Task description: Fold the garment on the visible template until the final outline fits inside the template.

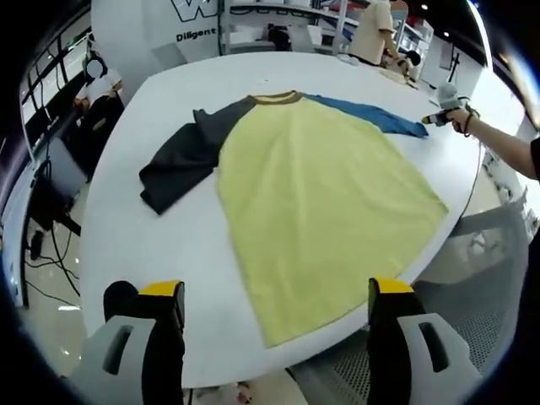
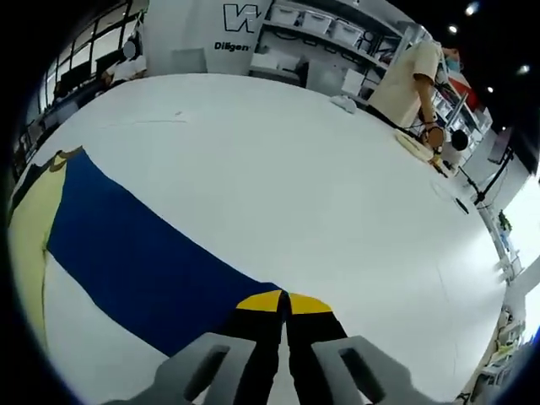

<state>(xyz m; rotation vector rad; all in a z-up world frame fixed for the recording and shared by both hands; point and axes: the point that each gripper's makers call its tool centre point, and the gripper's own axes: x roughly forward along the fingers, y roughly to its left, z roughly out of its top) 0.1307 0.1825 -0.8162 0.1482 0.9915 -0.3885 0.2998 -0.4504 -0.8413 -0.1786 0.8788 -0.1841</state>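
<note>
Right claw point(image 2: 284, 297) closed on the blue sleeve point(image 2: 143, 253) cuff, ready to fold it onto the yellow raglan shirt point(image 1: 316, 202) lying mid-frame on the white table point(image 1: 169, 245); left claw point(image 1: 277, 295) open, empty, at bottom.

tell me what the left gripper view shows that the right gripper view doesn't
Left gripper view alone: the whole garment spread flat, its yellow body, the dark grey sleeve, the collar, and the left gripper with jaws wide apart above the table edge.

Right gripper view alone: a close look at the right gripper shut on the cuff end of the blue sleeve.

Both share: the blue sleeve, the white table, and the person in the beige top behind.
</note>
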